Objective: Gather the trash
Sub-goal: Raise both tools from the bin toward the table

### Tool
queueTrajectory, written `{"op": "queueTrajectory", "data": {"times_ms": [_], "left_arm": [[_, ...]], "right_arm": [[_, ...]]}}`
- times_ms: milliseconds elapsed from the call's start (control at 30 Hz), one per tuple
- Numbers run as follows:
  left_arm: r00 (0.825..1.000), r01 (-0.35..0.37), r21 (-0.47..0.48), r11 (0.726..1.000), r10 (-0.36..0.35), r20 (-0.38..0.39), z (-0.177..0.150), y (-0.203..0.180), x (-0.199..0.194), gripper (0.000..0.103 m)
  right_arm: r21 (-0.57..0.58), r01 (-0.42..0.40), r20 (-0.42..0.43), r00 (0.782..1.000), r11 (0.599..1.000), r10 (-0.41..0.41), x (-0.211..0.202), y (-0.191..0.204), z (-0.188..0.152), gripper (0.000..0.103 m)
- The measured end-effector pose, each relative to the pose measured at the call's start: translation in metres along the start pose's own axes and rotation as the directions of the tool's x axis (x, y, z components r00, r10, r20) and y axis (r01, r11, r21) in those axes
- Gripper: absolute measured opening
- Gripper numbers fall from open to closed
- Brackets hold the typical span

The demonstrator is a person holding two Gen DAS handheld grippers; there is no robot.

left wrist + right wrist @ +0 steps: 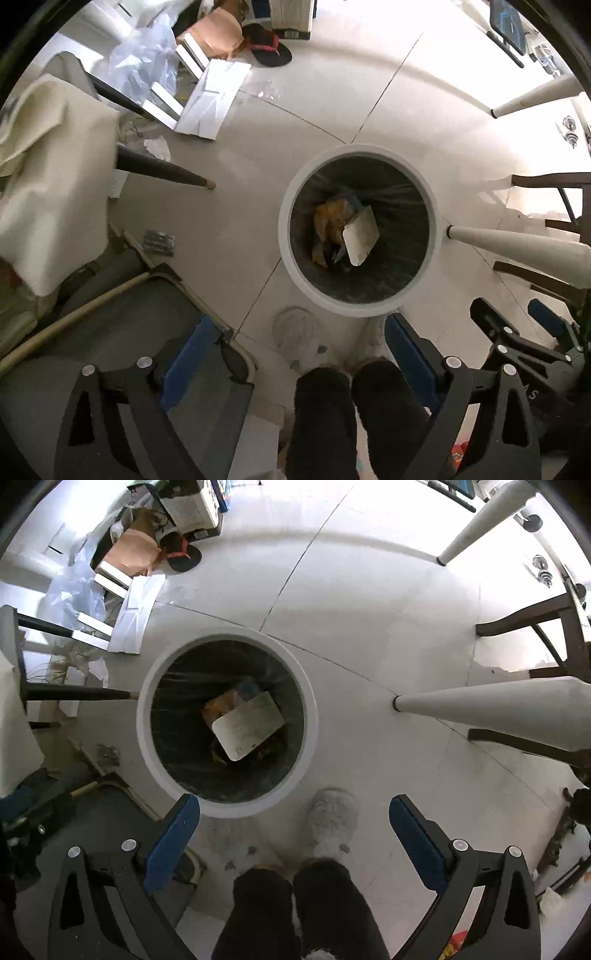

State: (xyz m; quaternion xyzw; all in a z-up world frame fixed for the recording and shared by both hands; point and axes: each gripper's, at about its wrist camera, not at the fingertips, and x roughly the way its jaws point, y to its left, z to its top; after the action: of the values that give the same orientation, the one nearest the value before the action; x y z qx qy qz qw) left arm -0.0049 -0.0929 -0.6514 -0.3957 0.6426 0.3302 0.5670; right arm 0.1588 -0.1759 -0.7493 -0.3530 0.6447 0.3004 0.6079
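Note:
A round white-rimmed trash bin with a dark liner stands on the pale tiled floor, straight below both grippers. Inside it lie a flat white tray and a crumpled orange wrapper. My left gripper hangs above the bin's near rim, open wide, with nothing between its blue pads. To the right of the bin my right gripper is also open and empty, its blue pads far apart. The left wrist view shows that same gripper at the lower right.
The person's dark trouser legs and fluffy white slippers are beside the bin. White table legs and dark chair legs stand to the right. At far left are cardboard, plastic sheeting, a black sandal and a dark furniture leg.

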Motion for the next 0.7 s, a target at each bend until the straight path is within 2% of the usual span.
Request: {"op": "queueTrajectory", "data": {"times_ms": [233,367,600,700], "left_arm": [[0.999,-0.009,-0.001,1.000,0.009,0.043,-0.027,0.003,-0.069,0.095],[0.997,-0.015,0.004,1.000,0.014,0.070,-0.046,0.009,-0.123,0.095],[0.992,-0.004,-0.001,1.000,0.004,0.127,-0.078,0.014,-0.215,0.095],[0.987,-0.023,-0.015,1.000,0.025,0.159,-0.086,0.015,-0.261,0.095]], "right_arm": [[0.014,-0.015,0.019,1.000,1.000,0.015,-0.078,-0.004,-0.019,0.103],[-0.003,-0.025,0.030,0.999,1.000,0.025,-0.132,-0.003,-0.033,0.103],[-0.014,-0.056,0.056,0.997,0.998,0.056,-0.246,-0.003,-0.058,0.103],[0.007,-0.085,0.074,0.994,0.996,0.084,-0.294,-0.006,-0.063,0.103]]}}
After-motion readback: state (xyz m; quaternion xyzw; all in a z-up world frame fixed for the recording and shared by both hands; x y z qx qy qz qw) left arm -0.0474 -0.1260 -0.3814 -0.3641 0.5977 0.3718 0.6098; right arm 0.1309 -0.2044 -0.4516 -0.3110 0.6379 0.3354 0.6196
